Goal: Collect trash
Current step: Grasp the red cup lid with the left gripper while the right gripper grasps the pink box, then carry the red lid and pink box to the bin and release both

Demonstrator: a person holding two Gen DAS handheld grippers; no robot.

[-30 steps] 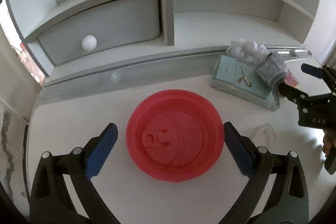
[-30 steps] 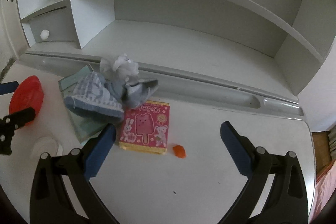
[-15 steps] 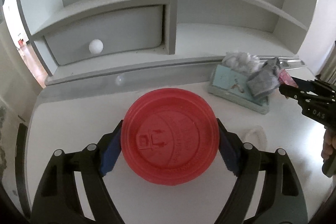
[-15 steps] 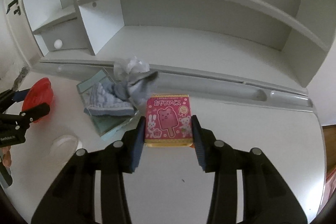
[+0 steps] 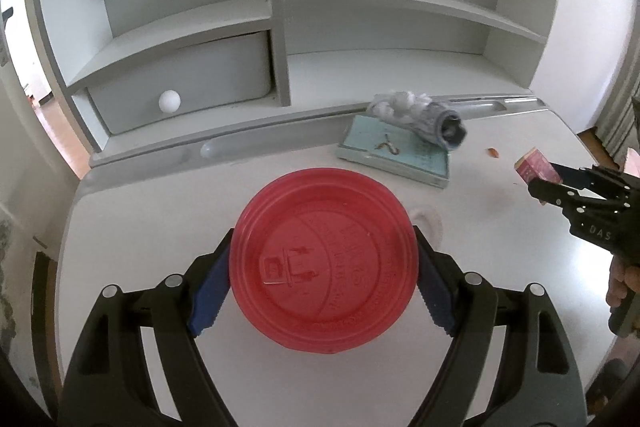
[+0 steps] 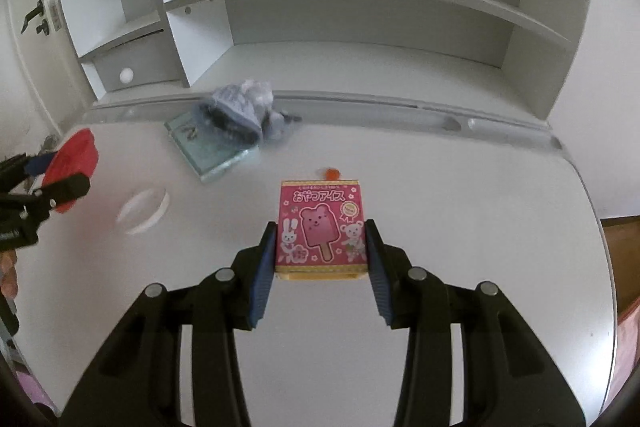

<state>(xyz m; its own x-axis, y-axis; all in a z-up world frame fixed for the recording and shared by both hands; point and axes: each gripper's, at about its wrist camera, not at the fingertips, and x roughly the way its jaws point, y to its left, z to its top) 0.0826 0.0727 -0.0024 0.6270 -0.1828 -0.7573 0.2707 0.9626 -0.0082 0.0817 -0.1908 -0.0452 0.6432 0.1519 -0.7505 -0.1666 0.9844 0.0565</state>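
Note:
My left gripper point(image 5: 322, 279) is shut on a red plastic plate point(image 5: 324, 257) and holds it above the white desk point(image 5: 500, 239). My right gripper point(image 6: 320, 263) is shut on a pink ice-cream snack box point(image 6: 322, 227), lifted off the desk. The box also shows in the left wrist view point(image 5: 536, 167) at the far right, and the plate shows in the right wrist view point(image 6: 74, 163) at the far left. A small orange scrap point(image 6: 332, 173) lies on the desk just beyond the box. A white ring-shaped lid point(image 6: 142, 211) lies on the desk between the two grippers.
A teal book point(image 5: 394, 153) lies near the desk's back groove, with a grey sock point(image 5: 440, 125) and crumpled white paper point(image 5: 400, 105) on it. White shelves point(image 5: 276, 27) rise behind, with a drawer and its round knob point(image 5: 169, 101) at the left.
Both grippers closed from open, the left on the red plate and the right on the pink box. Both things have since been lifted and pulled back from the shelves.

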